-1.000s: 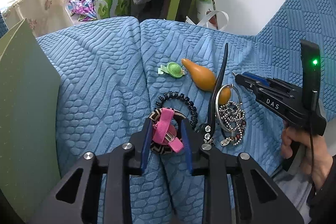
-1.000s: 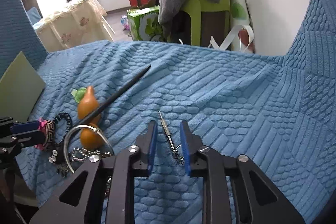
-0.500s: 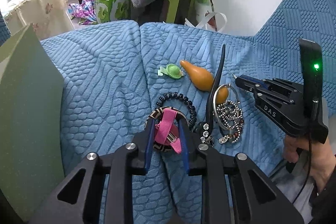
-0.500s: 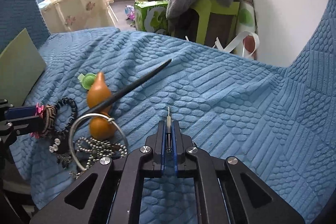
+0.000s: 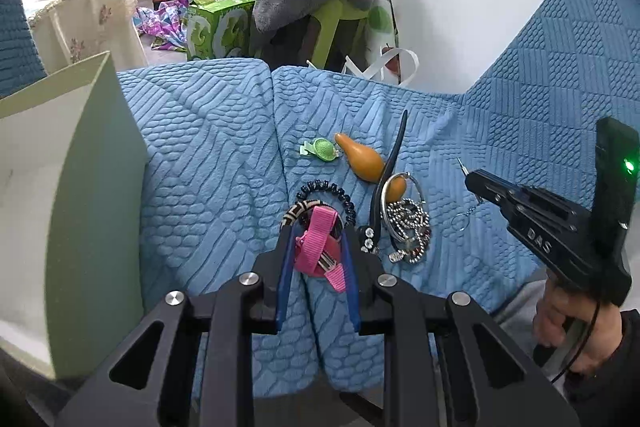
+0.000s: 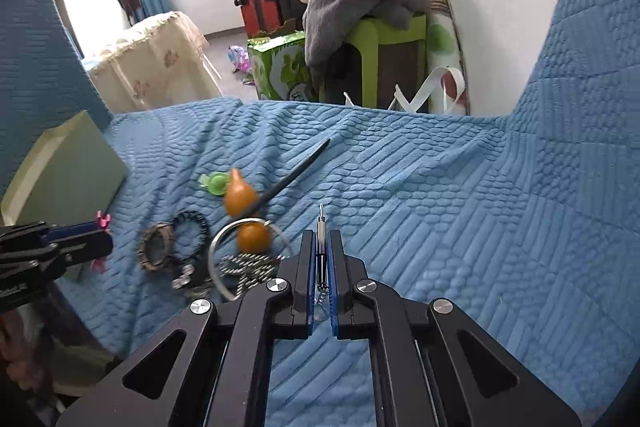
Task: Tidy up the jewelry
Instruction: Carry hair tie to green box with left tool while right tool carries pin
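Observation:
My left gripper (image 5: 318, 237) is shut on a pink ribbon clip (image 5: 316, 243) and holds it just above a patterned band (image 5: 300, 209) on the blue blanket (image 5: 208, 155). My right gripper (image 6: 320, 239) is shut on a thin metal pin (image 6: 321, 223), whose small ring hangs below the pads. In the left wrist view the right gripper (image 5: 470, 181) is at the right, held by a hand, with the pin's ring (image 5: 460, 223) dangling. Between them lie a black bead bracelet (image 5: 328, 189), a black hair stick (image 5: 394, 155), two orange gourds (image 5: 360, 157) and a silver bangle with bead chains (image 5: 406, 223).
A pale green open box (image 5: 92, 187) stands at the left edge of the blanket, close to my left gripper. A small green clip (image 5: 322, 149) lies beyond the bracelets. Behind the blanket's far edge are a green stool with clothes (image 6: 368, 27) and a green carton (image 6: 280, 67).
My right gripper shut on the metal pin and lifted it off the blanket. My left gripper closed on the pink clip and raised it off the patterned band.

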{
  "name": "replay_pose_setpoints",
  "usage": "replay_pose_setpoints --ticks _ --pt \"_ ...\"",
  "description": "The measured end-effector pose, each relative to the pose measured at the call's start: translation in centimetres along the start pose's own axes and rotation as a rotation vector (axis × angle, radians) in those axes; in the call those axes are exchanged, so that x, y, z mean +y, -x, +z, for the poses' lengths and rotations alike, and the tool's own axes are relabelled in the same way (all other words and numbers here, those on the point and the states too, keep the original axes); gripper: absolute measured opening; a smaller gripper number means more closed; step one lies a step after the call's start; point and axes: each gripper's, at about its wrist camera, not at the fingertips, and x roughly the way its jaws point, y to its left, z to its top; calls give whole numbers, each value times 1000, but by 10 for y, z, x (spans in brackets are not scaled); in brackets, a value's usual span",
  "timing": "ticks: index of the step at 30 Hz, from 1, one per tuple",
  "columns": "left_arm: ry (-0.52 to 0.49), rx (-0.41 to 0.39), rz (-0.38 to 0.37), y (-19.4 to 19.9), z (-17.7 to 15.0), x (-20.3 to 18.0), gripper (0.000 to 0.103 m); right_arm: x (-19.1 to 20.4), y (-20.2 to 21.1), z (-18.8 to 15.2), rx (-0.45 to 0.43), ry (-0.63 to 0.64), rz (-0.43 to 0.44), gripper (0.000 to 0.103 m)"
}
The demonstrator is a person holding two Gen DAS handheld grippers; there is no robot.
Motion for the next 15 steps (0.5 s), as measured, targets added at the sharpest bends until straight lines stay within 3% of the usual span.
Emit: replay_pose_setpoints --ticks 15 --pt "39 -65 -20 75 -9 16 24 66 75 -32 32 -86 -18 3"
